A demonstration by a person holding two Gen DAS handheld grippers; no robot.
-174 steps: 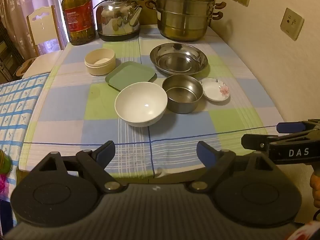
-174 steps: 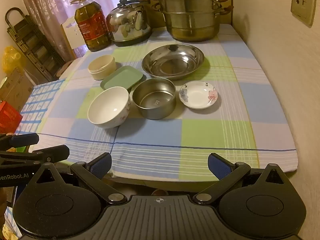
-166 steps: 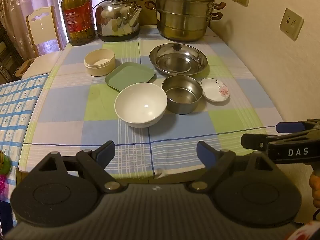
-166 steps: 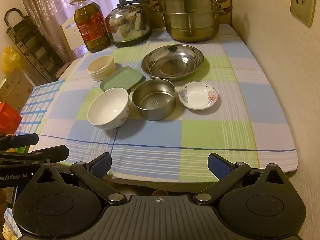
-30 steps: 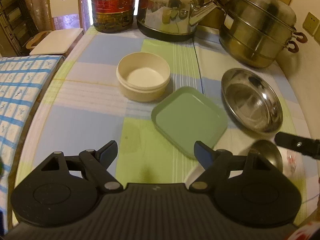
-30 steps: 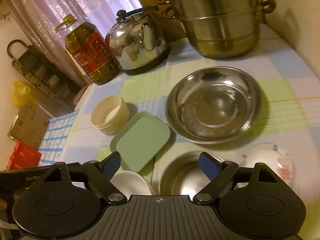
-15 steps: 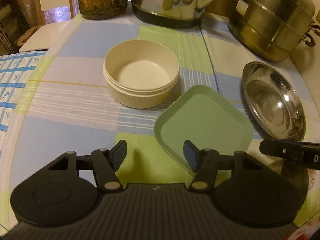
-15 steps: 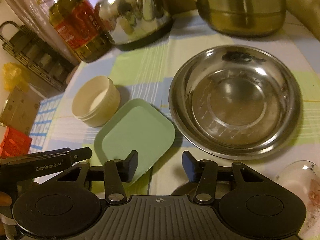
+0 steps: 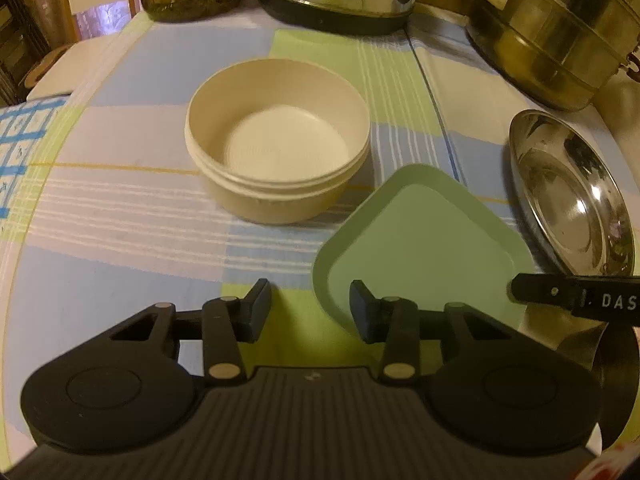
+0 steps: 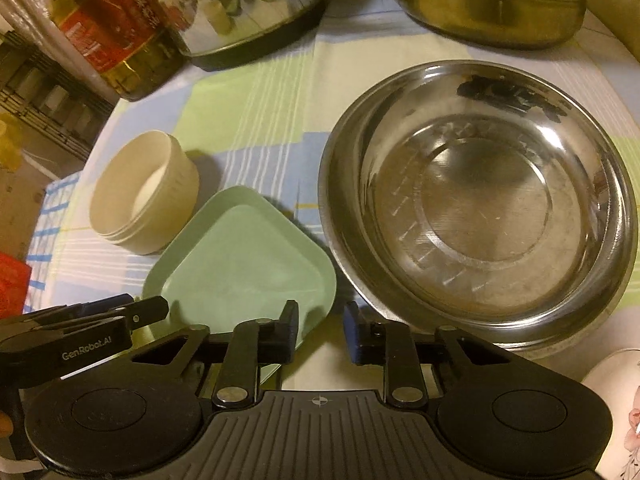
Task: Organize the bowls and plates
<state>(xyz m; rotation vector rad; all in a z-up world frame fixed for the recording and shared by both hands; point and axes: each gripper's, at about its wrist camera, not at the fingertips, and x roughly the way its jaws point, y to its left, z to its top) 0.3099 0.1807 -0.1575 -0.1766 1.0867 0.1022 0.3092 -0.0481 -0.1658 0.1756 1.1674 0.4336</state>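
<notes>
The left tool (image 9: 310, 312) is closing with nothing between its fingers, the green plate's (image 9: 420, 252) near corner at its 2 o'clock. The right tool (image 10: 320, 334), also closing and gripping nothing, straddles that plate's (image 10: 244, 264) other corner on the tabletop (image 9: 120, 216). The cream bowl (image 9: 276, 164) sits at the plate's 10 o'clock, the steel basin (image 10: 480, 208) at 3.

White lettering "DAS" on the black body of the right gripper (image 9: 576, 300), at the right edge of the left wrist view. "GenRobot.AI" on the left gripper (image 10: 80, 340), in the right wrist view. The oil bottle (image 10: 108, 28) has a red label with unreadable characters.
</notes>
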